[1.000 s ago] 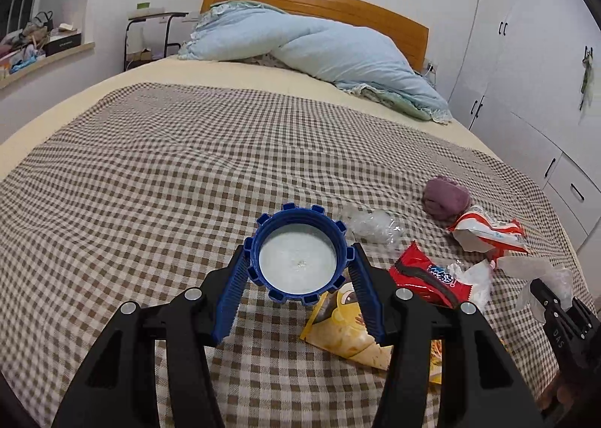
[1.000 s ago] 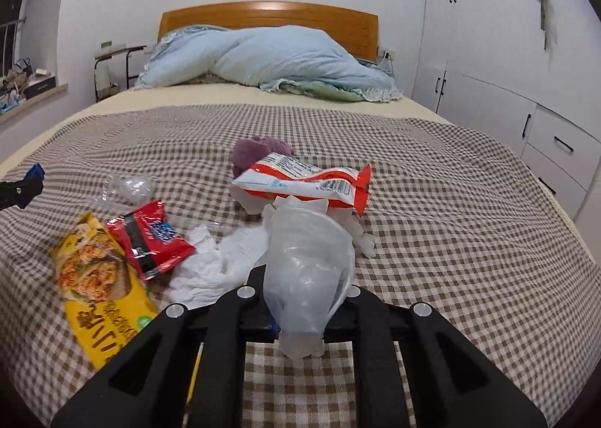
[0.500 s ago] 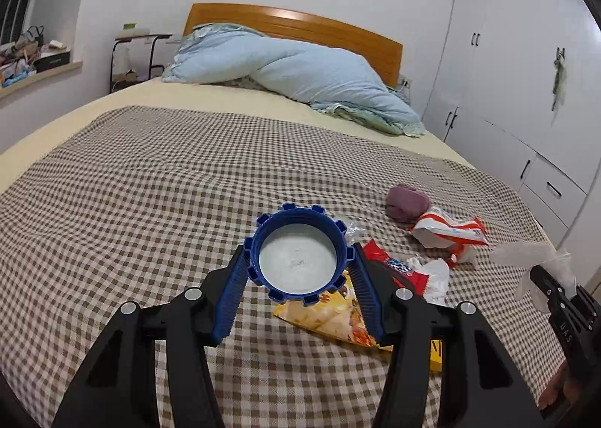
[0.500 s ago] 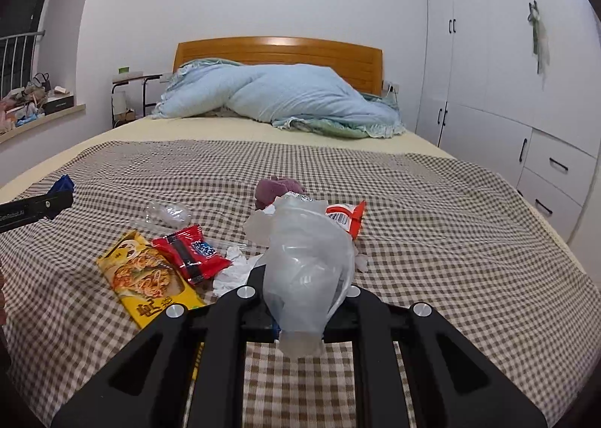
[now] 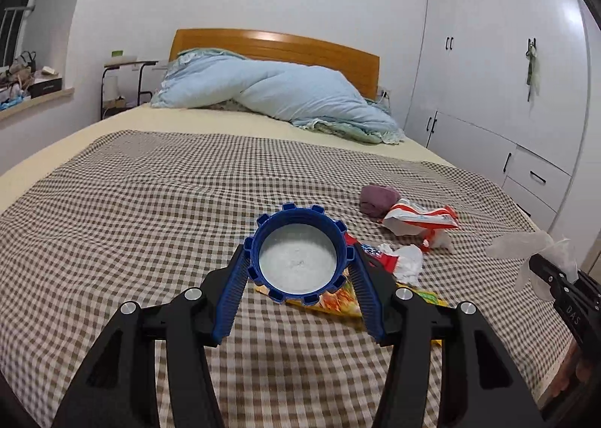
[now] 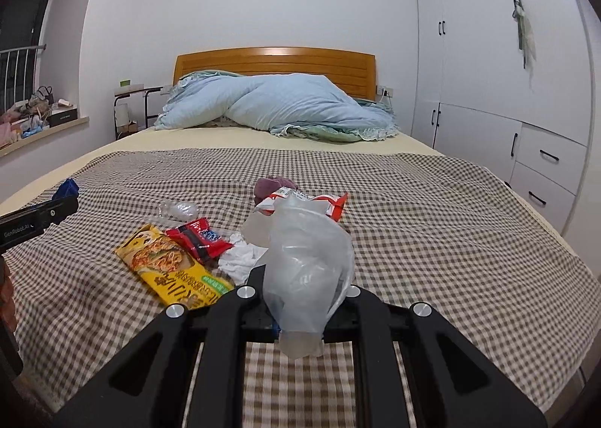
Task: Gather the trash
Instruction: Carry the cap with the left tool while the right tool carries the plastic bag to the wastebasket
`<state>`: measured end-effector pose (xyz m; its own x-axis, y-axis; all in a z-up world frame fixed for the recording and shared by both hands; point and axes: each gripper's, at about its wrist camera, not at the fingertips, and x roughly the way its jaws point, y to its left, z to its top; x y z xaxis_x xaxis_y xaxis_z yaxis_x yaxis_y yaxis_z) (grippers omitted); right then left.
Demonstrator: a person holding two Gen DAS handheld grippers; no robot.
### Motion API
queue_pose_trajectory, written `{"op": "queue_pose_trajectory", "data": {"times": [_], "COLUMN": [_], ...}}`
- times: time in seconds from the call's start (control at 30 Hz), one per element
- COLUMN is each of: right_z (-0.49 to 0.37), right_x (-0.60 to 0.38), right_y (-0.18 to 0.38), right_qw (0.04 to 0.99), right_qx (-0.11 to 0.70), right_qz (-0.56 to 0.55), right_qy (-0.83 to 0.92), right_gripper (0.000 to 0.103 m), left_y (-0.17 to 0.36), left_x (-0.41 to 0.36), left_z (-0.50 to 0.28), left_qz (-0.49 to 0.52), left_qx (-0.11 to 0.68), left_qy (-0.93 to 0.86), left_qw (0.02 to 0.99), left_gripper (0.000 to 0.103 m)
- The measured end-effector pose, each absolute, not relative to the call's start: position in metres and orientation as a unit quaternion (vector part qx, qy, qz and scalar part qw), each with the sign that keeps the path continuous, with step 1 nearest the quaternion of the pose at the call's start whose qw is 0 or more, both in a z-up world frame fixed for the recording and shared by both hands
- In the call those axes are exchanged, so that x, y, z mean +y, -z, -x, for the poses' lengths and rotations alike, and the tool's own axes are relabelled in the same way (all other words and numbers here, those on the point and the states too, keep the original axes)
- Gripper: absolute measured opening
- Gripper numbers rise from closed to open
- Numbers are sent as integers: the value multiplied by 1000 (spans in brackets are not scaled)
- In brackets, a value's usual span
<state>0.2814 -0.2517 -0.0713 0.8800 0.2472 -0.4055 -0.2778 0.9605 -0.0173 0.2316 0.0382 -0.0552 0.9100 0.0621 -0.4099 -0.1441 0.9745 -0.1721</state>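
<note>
Now both grippers have drawn back from the bed — left gripper point(image 5: 298, 274) jaws grasping the blue lid point(image 5: 298, 253), right gripper point(image 6: 300, 300) jaws clenched on the clear plastic bag point(image 6: 306, 262). Wrappers point(image 6: 176, 262) remain ahead of the jaws, uncollected.

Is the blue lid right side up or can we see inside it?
We see inside it. The blue lid is held on edge between the left gripper's pads, its hollow side with the pale liner facing the camera.
</note>
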Motion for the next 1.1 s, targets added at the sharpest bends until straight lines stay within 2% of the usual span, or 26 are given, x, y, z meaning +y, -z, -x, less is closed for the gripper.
{"op": "queue_pose_trajectory", "data": {"times": [0.5, 1.1], "right_z": [-229, -174], "right_x": [-255, -278], "right_y": [64, 62], "right_qw": [970, 971], "right_qx": [181, 171], "right_qz": [46, 27], "right_qy": [-153, -163], "right_gripper": [13, 13], "left_y": [61, 64], "left_x": [16, -8], "left_z": [-172, -117], "left_qz": [110, 112], "left_qx": [188, 203], "left_qy": [-53, -53], "left_qw": [975, 971], "left_gripper": [52, 52]}}
